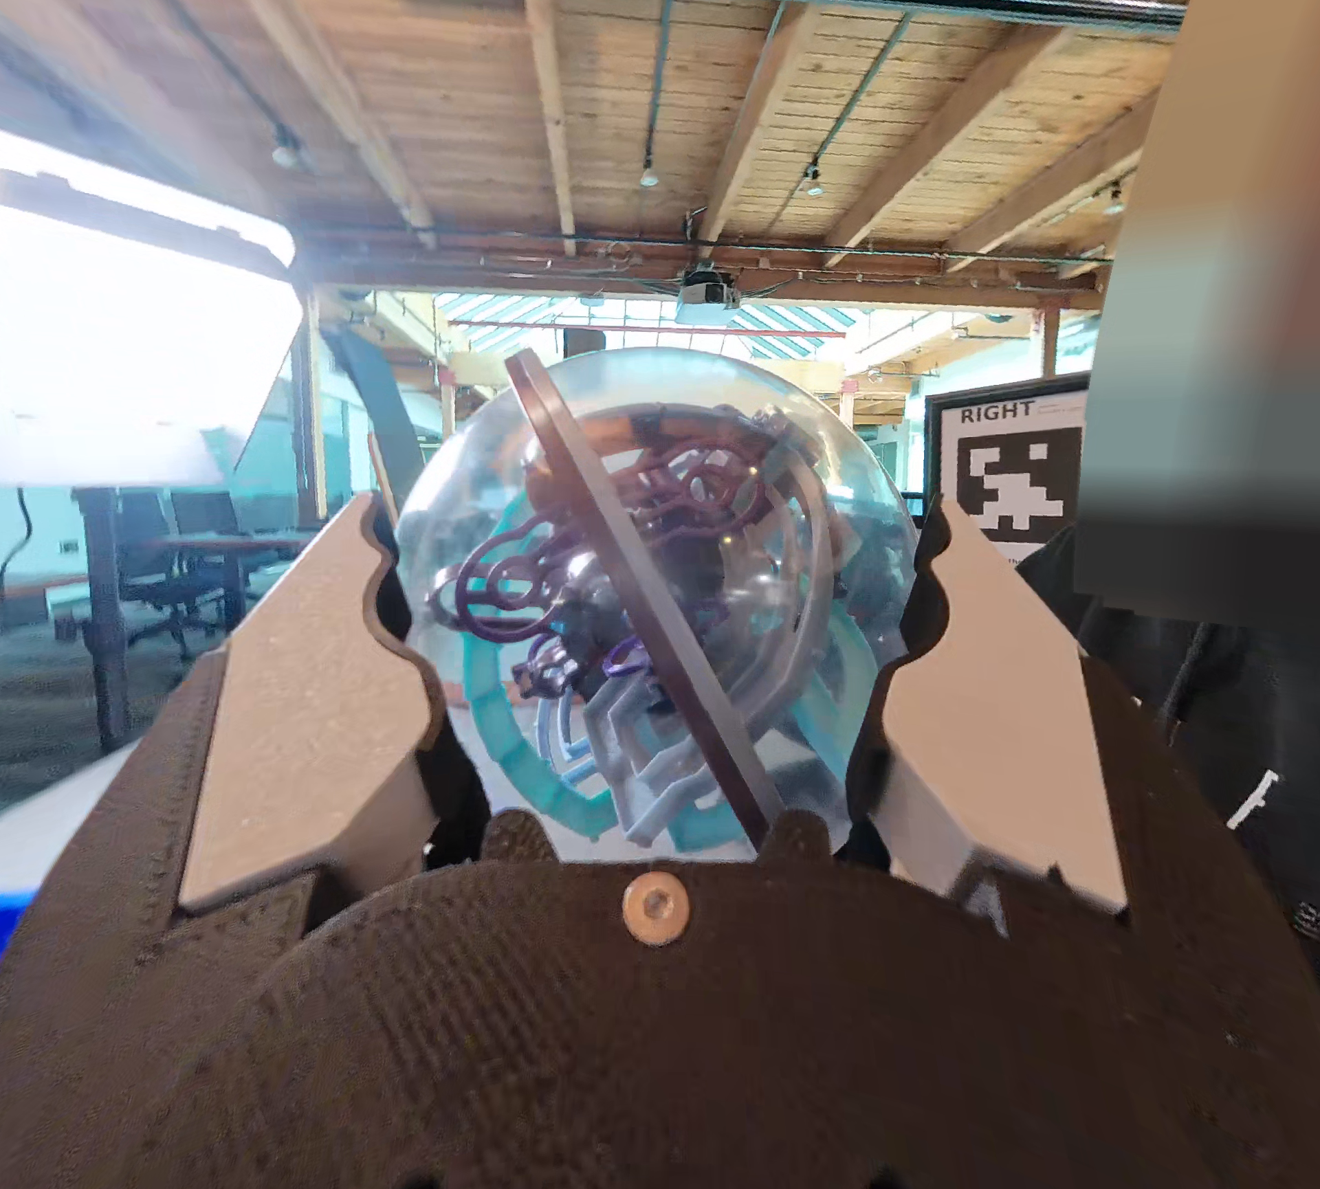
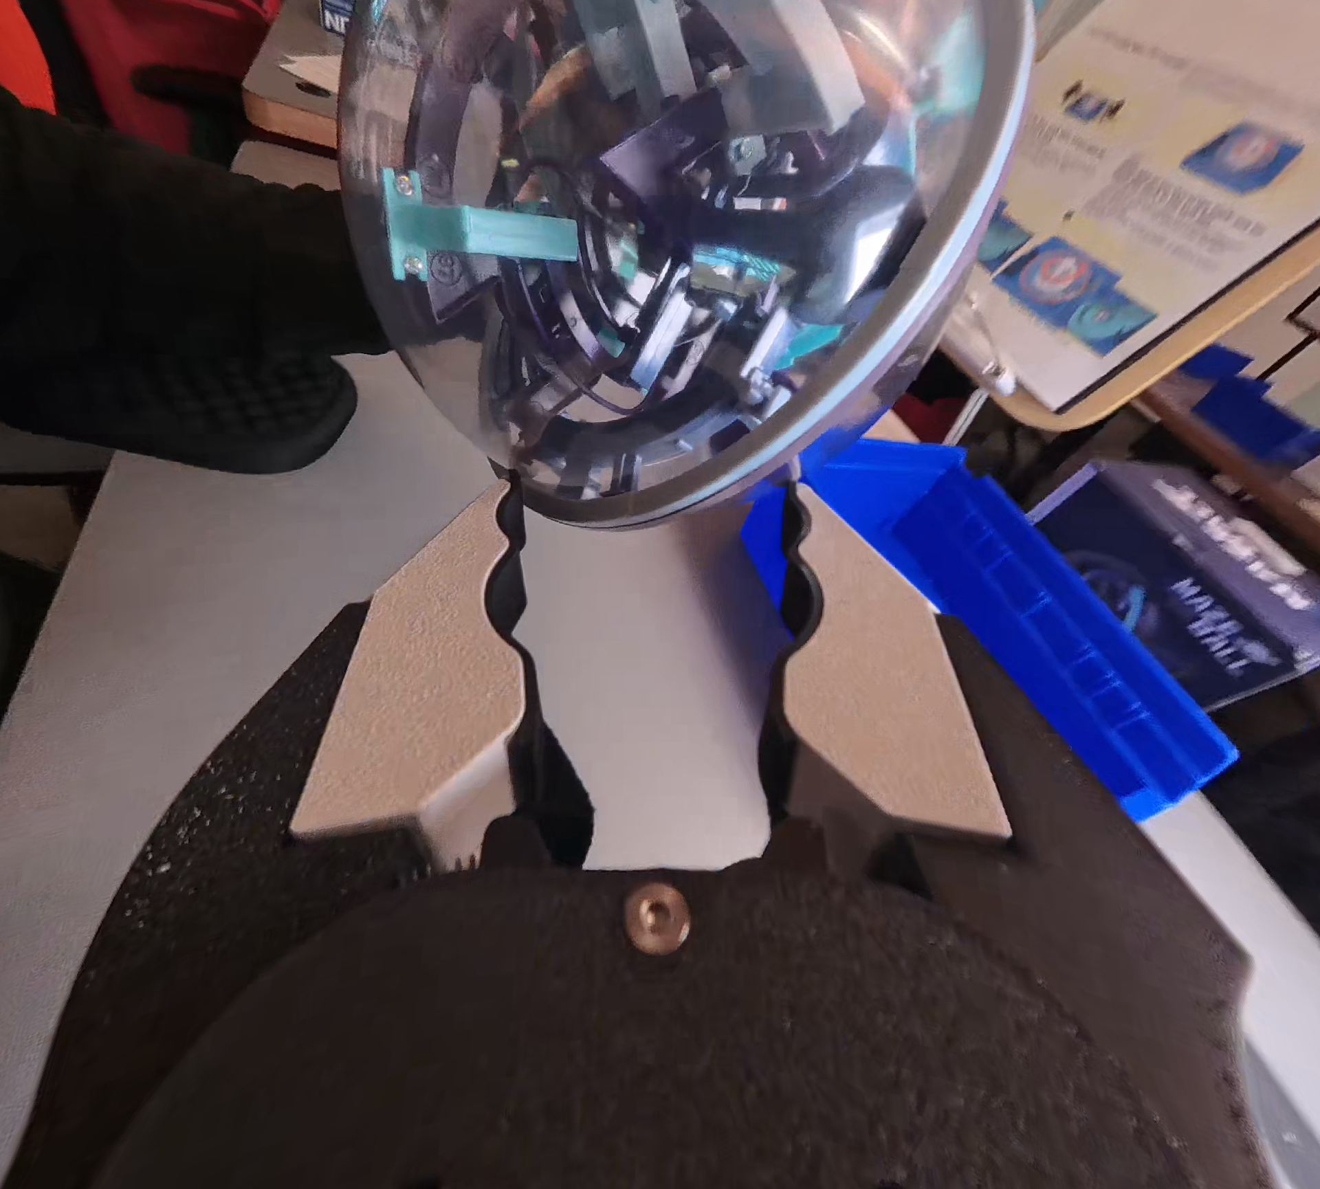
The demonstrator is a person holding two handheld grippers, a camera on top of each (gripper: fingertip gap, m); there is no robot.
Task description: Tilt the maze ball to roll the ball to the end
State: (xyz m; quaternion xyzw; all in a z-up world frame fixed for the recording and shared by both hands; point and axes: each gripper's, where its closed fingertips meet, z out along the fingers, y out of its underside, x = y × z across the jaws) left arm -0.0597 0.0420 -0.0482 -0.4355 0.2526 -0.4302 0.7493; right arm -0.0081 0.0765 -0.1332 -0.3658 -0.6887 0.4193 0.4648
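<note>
Left hand-held gripper (image 1: 653, 583): I clamp the maze ball (image 1: 653, 583), tilted so its ball can roll.
Right hand-held gripper (image 2: 653, 505): fingers spread, tips steadying the sphere's rim.

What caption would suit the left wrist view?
Left gripper cradles the clear maze ball between its fingers, tilted beneath a timber ceiling.

Blown-out window (image 1: 107, 333) glare at left; wide-angle bending, blurred edges, soft daylight indoors

Left claw (image 1: 653, 590) spread wide and clamped, right claw (image 2: 651, 498) parted
</note>
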